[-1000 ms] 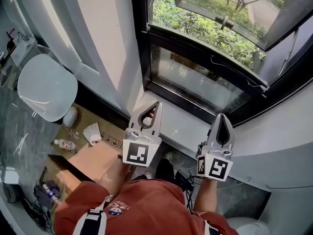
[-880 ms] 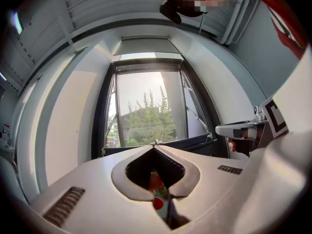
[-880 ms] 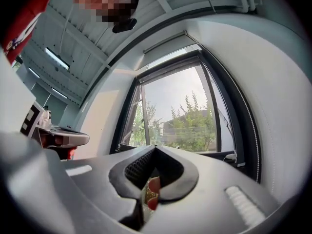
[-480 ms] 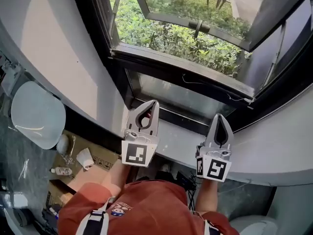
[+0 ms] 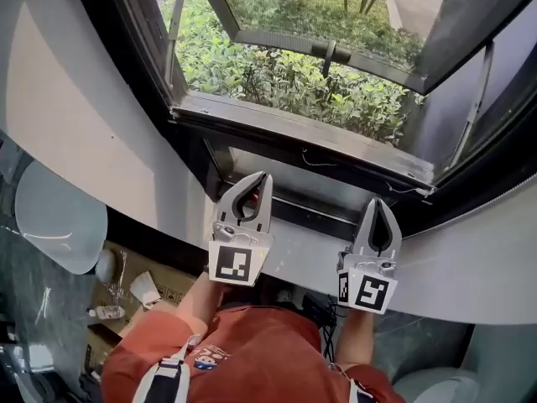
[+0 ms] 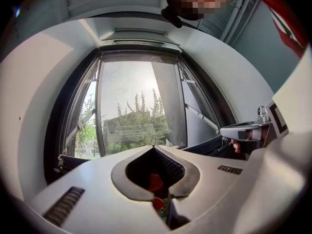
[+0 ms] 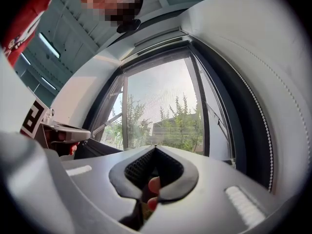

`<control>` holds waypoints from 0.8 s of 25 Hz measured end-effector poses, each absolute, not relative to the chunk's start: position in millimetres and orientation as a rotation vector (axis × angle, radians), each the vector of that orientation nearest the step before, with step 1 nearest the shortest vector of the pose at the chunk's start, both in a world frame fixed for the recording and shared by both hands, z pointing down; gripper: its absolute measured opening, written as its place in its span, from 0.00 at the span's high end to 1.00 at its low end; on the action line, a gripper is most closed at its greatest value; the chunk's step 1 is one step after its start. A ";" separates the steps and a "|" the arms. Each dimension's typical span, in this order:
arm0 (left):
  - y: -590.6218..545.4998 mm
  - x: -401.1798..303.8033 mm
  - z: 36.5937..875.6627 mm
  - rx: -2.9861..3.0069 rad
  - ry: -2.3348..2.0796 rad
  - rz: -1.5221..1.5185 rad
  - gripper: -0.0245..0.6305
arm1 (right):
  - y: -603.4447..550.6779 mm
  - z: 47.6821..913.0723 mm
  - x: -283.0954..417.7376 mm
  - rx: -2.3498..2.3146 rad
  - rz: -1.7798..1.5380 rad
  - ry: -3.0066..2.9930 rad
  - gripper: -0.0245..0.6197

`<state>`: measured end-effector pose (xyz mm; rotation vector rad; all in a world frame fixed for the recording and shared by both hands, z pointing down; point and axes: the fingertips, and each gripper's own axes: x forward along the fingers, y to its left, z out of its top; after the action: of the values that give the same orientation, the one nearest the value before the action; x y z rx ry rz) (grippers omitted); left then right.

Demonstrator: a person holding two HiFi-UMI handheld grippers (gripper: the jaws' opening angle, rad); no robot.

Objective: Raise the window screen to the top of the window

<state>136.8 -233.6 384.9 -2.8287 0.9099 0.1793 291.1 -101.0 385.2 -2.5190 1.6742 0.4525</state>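
Note:
The window (image 5: 294,65) has a dark frame, and its casement sash is swung outward over green bushes. A dark bar (image 5: 302,134) with a thin cord runs along the bottom of the opening; I cannot tell whether it is the screen's bar. My left gripper (image 5: 264,175) is shut and empty, its tip over the fixed lower pane (image 5: 294,173) just under that bar. My right gripper (image 5: 379,200) is also shut and empty, over the white sill (image 5: 310,248). In both gripper views the jaws, left gripper (image 6: 153,146) and right gripper (image 7: 156,146), meet in front of the tall window (image 7: 161,111).
The sash handle (image 5: 327,53) sticks out beyond the opening. A curved white wall (image 5: 92,133) flanks the window on the left. Down left are a cardboard box (image 5: 147,296) with a bottle and tissue and a round white lid (image 5: 59,217). Cables lie by the person's feet.
Both grippers have moved forward from the floor side of the sill to the window's lower frame. The window fills more of the head view. Both pairs of jaws stayed shut.

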 end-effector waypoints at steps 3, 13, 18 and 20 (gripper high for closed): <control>-247.9 138.8 384.2 -2.844 0.877 0.197 0.95 | -108.0 383.3 289.3 -2.561 0.469 1.642 0.95; -276.4 139.0 385.1 -2.853 0.828 0.212 0.95 | -124.8 385.3 286.7 -2.657 0.493 1.601 0.95; -287.0 137.6 388.8 -2.846 0.823 0.205 0.95 | -130.2 385.3 288.2 -2.686 0.502 1.591 0.95; -289.7 137.8 392.1 -2.836 0.814 0.180 0.95 | -134.1 388.4 287.5 -2.704 0.507 1.607 0.95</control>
<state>137.8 -289.7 392.1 -2.8358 0.8140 0.1804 287.5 -134.1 388.4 -2.7040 1.6074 0.5072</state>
